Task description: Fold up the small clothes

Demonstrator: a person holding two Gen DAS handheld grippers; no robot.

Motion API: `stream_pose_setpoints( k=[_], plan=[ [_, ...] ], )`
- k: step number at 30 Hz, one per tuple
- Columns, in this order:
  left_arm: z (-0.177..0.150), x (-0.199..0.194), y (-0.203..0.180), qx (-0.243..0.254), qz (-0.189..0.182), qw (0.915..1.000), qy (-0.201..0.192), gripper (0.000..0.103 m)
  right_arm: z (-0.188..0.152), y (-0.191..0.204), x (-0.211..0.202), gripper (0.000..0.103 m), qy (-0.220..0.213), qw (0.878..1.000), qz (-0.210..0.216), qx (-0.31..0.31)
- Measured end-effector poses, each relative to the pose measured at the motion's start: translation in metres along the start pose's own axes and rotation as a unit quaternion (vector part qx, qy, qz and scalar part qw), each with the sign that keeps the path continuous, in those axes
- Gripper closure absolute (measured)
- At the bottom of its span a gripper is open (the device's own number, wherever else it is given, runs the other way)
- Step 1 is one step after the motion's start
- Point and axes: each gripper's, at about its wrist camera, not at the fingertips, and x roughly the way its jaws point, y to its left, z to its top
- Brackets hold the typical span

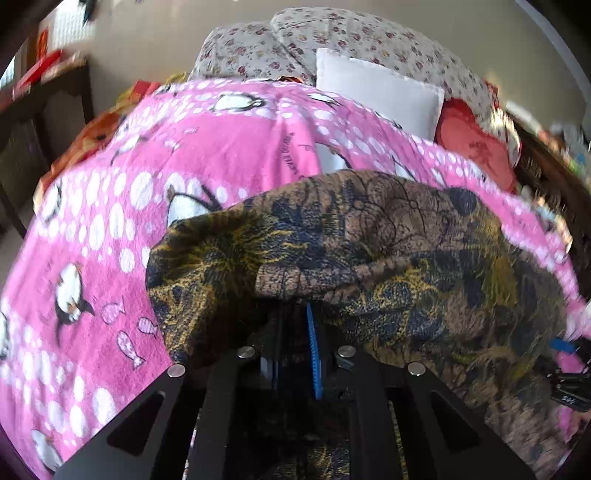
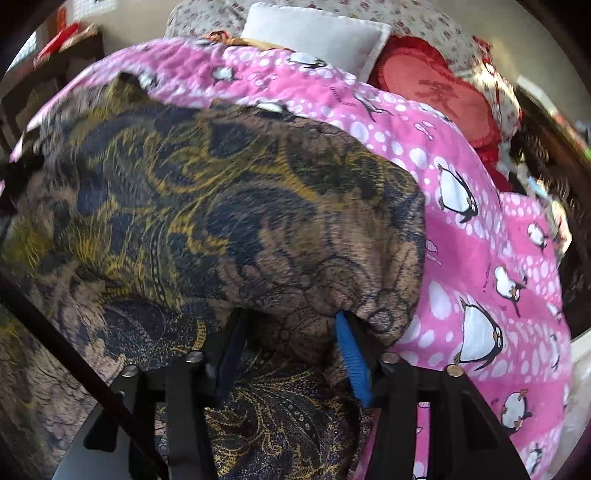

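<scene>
A brown garment of thin fabric printed with yellow and dark blue swirls lies bunched on a bed, draped over the tips of both tools. The left hand-held gripper has its fingers drawn close together on a fold of the cloth, one blue-ribbed pad showing just beneath the fabric's edge. The right hand-held gripper stands wider, its fingers apart with a lump of the same garment filling the gap between them; whether it is pinching the cloth cannot be told.

Under the garment and spreading out ahead of both tools is a pink fleece blanket patterned with penguins and white dots. Beyond it, at the head of the bed, sit a plain white square pillow, a red heart-shaped cushion to its right, and floral-print bedding piled against a beige wall. A dark wooden shelf stands far left of the left tool.
</scene>
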Motion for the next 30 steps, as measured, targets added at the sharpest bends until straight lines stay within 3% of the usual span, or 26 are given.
stream_pose_setpoints(
  k=[3, 6, 11, 17, 19, 21, 25, 27, 30],
  plan=[
    [-0.001, 0.003, -0.013, 0.032, 0.034, 0.9989, -0.001, 0.085, -0.001, 0.012, 0.006, 0.015, 0.002, 1.000, -0.004, -0.006],
    [0.000, 0.001, -0.007, 0.023, 0.027, 0.9994, 0.003, 0.085, 0.001, 0.020, 0.012, 0.005, 0.000, 1.000, -0.016, 0.006],
    [0.001, 0.002, 0.006, 0.000, -0.002, 0.9999, 0.013, 0.084, 0.001, 0.024, 0.015, 0.000, -0.009, 1.000, -0.015, 0.023],
    [0.000, 0.001, 0.007, -0.007, -0.005, 0.9997, 0.021, 0.083, 0.002, 0.025, 0.018, 0.000, -0.008, 0.999, -0.017, 0.028],
    [0.000, -0.007, 0.006, -0.005, -0.003, 0.9997, 0.024, 0.075, 0.002, 0.025, 0.015, 0.000, -0.013, 0.999, -0.017, 0.034],
    [-0.002, -0.030, 0.006, 0.000, -0.004, 1.0000, 0.001, 0.042, -0.002, 0.028, 0.003, 0.002, -0.022, 0.999, -0.019, 0.044],
    [-0.021, -0.095, 0.006, 0.023, -0.015, 0.9983, -0.051, 0.032, -0.018, 0.032, -0.043, 0.005, -0.065, 0.996, -0.031, 0.052],
    [-0.036, -0.122, 0.012, 0.024, -0.021, 0.9982, -0.051, 0.022, -0.030, 0.035, -0.072, 0.005, -0.085, 0.994, -0.040, 0.047],
    [-0.067, -0.156, 0.026, 0.027, -0.036, 0.9986, -0.028, 0.019, -0.064, 0.024, -0.122, 0.005, -0.095, 0.994, -0.015, 0.055]
  ],
)
